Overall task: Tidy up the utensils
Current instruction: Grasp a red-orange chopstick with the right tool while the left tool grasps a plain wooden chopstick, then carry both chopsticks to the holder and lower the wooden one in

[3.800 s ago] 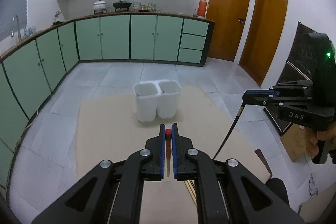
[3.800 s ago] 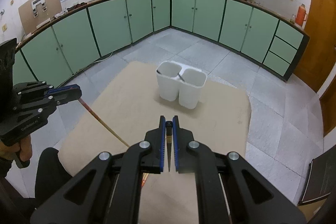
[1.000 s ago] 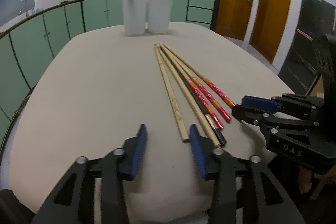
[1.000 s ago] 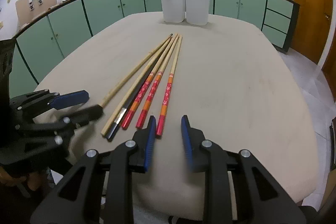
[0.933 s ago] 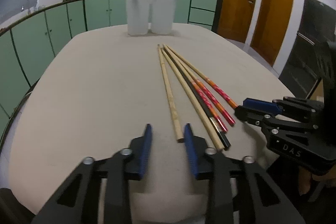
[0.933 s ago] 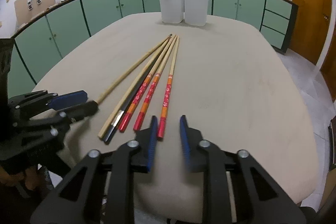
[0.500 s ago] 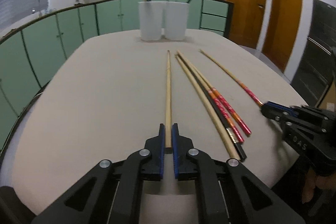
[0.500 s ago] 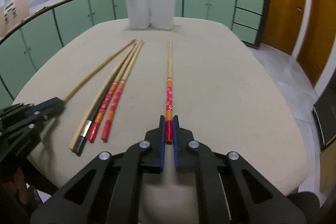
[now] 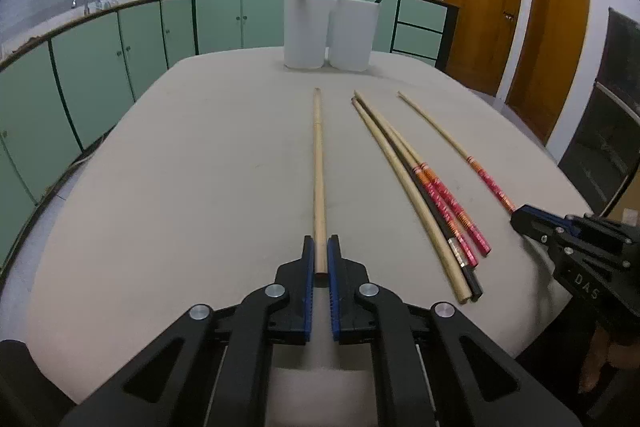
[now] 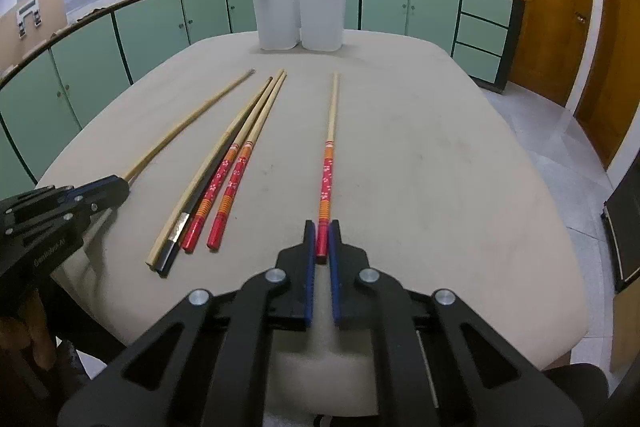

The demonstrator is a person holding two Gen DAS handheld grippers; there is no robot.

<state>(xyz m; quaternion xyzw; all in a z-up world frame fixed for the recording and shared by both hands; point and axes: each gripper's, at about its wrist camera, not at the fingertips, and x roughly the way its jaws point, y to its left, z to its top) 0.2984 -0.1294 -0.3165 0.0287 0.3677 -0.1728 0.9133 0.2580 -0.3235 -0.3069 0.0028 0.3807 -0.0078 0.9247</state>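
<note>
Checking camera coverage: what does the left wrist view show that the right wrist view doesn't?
Left wrist only: the left gripper shut on the plain wooden chopstick, seen head-on, and a second wooden door. Right wrist only: the right gripper shut on the red-handled chopstick, seen head-on, and a cardboard sheet by the sink. Both: the white twin holder with a chopstick in each cup, and four loose chopsticks on the table.
</note>
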